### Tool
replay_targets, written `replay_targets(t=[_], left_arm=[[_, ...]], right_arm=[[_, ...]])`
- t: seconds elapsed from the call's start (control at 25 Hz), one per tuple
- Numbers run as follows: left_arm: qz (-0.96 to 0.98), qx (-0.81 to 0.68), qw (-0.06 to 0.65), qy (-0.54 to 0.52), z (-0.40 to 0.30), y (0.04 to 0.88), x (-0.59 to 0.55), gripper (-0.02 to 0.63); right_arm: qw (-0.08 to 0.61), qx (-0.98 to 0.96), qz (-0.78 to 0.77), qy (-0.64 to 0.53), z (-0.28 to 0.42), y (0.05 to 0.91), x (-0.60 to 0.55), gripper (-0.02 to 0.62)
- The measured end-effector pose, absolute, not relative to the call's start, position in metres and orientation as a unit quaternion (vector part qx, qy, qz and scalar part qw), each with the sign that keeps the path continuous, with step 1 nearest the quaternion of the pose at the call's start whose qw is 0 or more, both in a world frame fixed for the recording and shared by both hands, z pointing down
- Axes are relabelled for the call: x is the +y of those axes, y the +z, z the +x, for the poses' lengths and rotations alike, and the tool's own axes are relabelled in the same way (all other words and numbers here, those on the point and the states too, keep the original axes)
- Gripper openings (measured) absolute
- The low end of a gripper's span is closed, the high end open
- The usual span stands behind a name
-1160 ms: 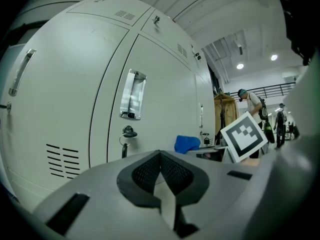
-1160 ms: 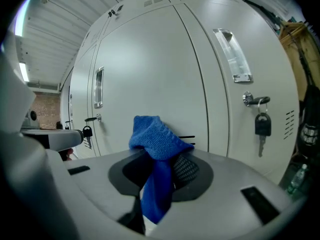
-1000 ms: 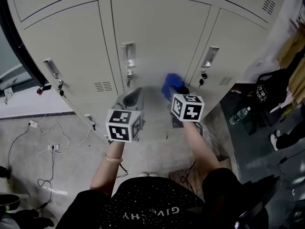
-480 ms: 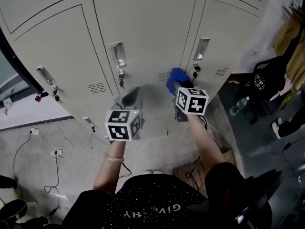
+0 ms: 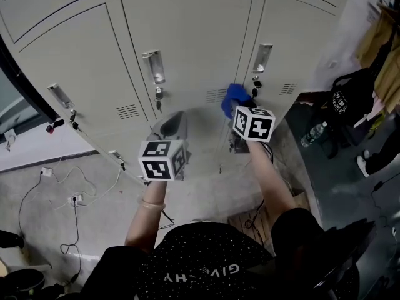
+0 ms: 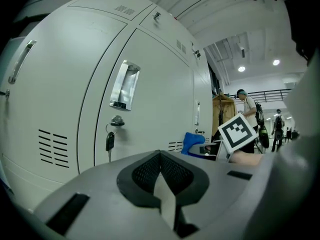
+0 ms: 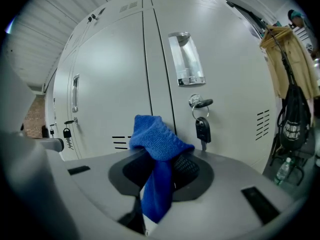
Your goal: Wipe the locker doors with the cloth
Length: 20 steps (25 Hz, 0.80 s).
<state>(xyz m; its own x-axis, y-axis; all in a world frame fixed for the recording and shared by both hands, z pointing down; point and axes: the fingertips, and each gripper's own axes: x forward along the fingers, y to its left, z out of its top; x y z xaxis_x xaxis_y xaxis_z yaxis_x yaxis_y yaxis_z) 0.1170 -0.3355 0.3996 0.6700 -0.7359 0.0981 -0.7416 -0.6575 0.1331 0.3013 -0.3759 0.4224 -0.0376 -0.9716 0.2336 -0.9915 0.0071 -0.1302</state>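
Observation:
A row of pale grey locker doors (image 5: 187, 36) stands in front of me, each with a recessed metal handle (image 5: 153, 66) and a key in its lock (image 7: 201, 126). My right gripper (image 5: 237, 107) is shut on a blue cloth (image 5: 234, 97), which bunches over the jaw tips (image 7: 159, 145). The cloth sits low, at the seam between the middle and right doors, next to the vent slots (image 5: 216, 95); I cannot tell whether it touches. My left gripper (image 5: 173, 120) is shut on nothing, held low before the middle door (image 6: 150, 89). From there the cloth (image 6: 192, 143) shows to the right.
A black bag (image 5: 345, 105) and a water bottle (image 5: 312, 134) lie on the dark floor at right, below hanging tan garments (image 7: 286, 64). Cables and a power strip (image 5: 69, 199) trail on the floor at left. People stand far off (image 6: 249, 109).
My right gripper has carried the cloth up and toward the lockers, from below the vent slots to beside them. The left gripper has hardly moved.

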Motion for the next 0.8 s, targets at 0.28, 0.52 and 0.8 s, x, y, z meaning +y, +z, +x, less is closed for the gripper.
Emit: replay_targets(t=[0.28, 0.52, 0.8], left_arm=[[0.912, -0.403, 0.075, 0.009, 0.120, 0.392, -0.322, 0.006], [0.914, -0.400, 0.066, -0.001, 0.124, 0.381, -0.316, 0.006], [0.913, -0.406, 0.029, -0.018, 0.124, 0.354, -0.304, 0.006]], right_arm=[[0.048, -0.727, 0.672, 0.135, 0.291, 0.417, -0.364, 0.086], [0.020, -0.766, 0.640, 0.053, 0.248, 0.377, -0.331, 0.086], [-0.043, -0.779, 0.625, 0.023, 0.220, 0.336, -0.288, 0.086]])
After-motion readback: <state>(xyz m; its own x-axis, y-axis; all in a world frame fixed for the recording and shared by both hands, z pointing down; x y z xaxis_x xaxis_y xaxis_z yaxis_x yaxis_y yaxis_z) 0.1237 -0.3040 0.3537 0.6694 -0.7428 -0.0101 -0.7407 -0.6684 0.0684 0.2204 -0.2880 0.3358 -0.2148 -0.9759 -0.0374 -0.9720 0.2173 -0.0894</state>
